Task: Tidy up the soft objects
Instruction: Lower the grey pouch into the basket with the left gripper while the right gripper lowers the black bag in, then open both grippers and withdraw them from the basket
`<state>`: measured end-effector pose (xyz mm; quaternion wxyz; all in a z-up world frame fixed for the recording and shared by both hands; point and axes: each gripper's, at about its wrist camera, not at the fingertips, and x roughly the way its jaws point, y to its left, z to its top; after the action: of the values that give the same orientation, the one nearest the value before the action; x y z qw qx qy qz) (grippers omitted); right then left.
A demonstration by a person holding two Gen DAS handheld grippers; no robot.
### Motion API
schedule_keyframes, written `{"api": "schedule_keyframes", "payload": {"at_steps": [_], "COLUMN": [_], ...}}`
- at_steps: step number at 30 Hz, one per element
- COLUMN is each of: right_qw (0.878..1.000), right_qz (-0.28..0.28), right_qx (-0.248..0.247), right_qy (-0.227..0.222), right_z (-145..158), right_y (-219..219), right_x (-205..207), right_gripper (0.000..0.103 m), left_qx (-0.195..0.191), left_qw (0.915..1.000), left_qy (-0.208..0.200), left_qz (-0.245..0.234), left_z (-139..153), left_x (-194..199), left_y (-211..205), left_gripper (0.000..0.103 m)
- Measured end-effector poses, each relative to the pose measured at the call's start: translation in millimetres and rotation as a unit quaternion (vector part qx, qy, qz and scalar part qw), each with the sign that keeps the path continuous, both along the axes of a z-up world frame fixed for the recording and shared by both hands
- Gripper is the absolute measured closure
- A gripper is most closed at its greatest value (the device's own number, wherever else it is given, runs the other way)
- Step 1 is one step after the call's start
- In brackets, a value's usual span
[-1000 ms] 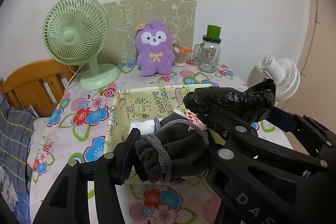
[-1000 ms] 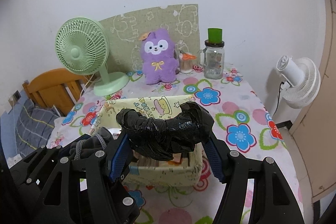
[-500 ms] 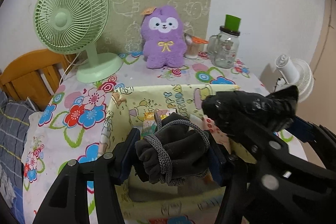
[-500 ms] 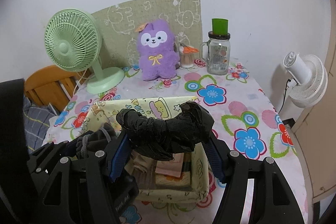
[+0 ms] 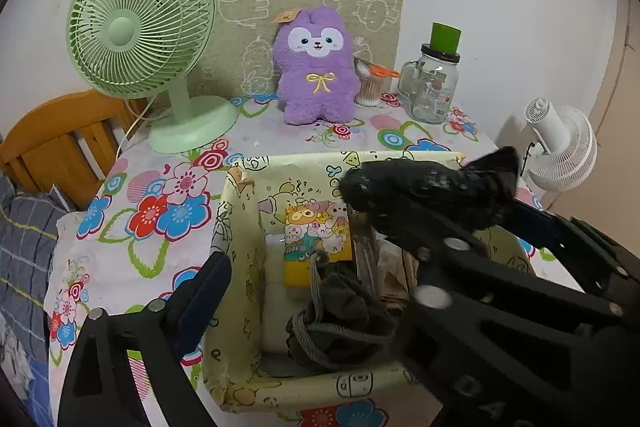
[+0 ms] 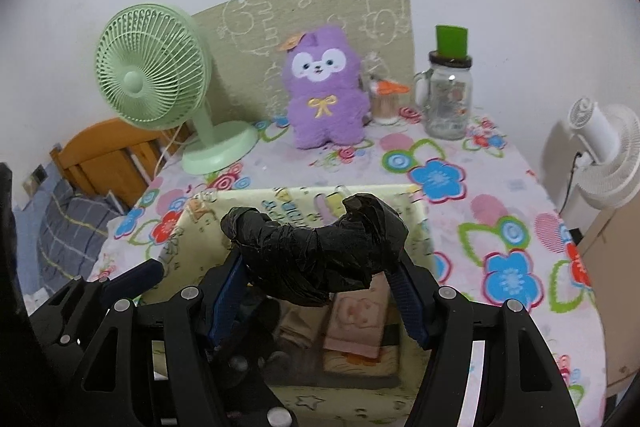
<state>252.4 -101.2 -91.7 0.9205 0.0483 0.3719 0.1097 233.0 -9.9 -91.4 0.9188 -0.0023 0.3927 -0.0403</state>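
A yellow cartoon-print fabric box [image 5: 236,311] stands on the flowered table; it also shows in the right wrist view [image 6: 416,223]. A dark grey knitted bundle [image 5: 340,323] lies inside it, loose between my left gripper's spread fingers. My left gripper [image 5: 304,307] is open over the box. My right gripper [image 6: 320,287] is shut on a black wrapped roll [image 6: 316,255] and holds it above the box, crossing the left wrist view [image 5: 432,187]. Folded cloths [image 6: 356,323] lie in the box.
A green desk fan [image 5: 140,35], a purple plush [image 5: 316,67], a glass jar with green lid [image 5: 434,83] and a cup of swabs [image 5: 370,87] stand at the back. A white fan [image 5: 560,147] is off the table's right edge; a wooden bed frame [image 5: 56,143] is left.
My left gripper has opened and let go of the grey bundle, which dropped into the box. Both grippers moved forward over the box; the right still holds the black roll.
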Motion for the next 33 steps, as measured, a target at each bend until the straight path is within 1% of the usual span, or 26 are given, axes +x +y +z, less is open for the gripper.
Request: {"api": "schedule_keyframes", "payload": {"at_steps": [2,4,6,9,13,22,27,33], "right_qw": [1.000,1.000,1.000,1.000,1.000,0.999,0.998,0.998], "right_qz": [-0.001,0.000,0.001,-0.001,-0.003,-0.013,-0.019,-0.028], "right_qx": [-0.005,-0.006,-0.004,-0.004,-0.002,-0.006,-0.010,-0.010], "right_qy": [-0.003,-0.006,-0.007,-0.007,-0.007,-0.034,-0.051,-0.061], "right_z": [0,1,2,5,10,30,44,55], "right_y": [3,3,2,0,-1,-12,-19,-30], "right_x": [0,-2,-4,-8,-16,-48,-68,-92], "right_gripper": [0.027,0.019,0.014,0.011,0.010,0.010,0.010,0.010], "left_qx": [0.001,-0.002,-0.001,0.001,0.000,0.000,-0.002,0.001], "left_qw": [1.0000,1.0000,1.0000,1.0000,0.9999,0.9992,0.9983,0.9974], "left_qy": [-0.001,0.000,-0.002,-0.006,-0.013,-0.040,-0.057,-0.071], "left_qz": [0.001,-0.001,-0.001,-0.001,-0.002,-0.010,-0.011,-0.010], "left_z": [0,0,1,4,10,28,40,50], "left_x": [-1,-3,-6,-10,-19,-49,-66,-87], "left_y": [2,3,2,1,0,-9,-13,-17], "left_gripper": [0.007,0.007,0.007,0.007,0.007,0.007,0.004,0.003]}}
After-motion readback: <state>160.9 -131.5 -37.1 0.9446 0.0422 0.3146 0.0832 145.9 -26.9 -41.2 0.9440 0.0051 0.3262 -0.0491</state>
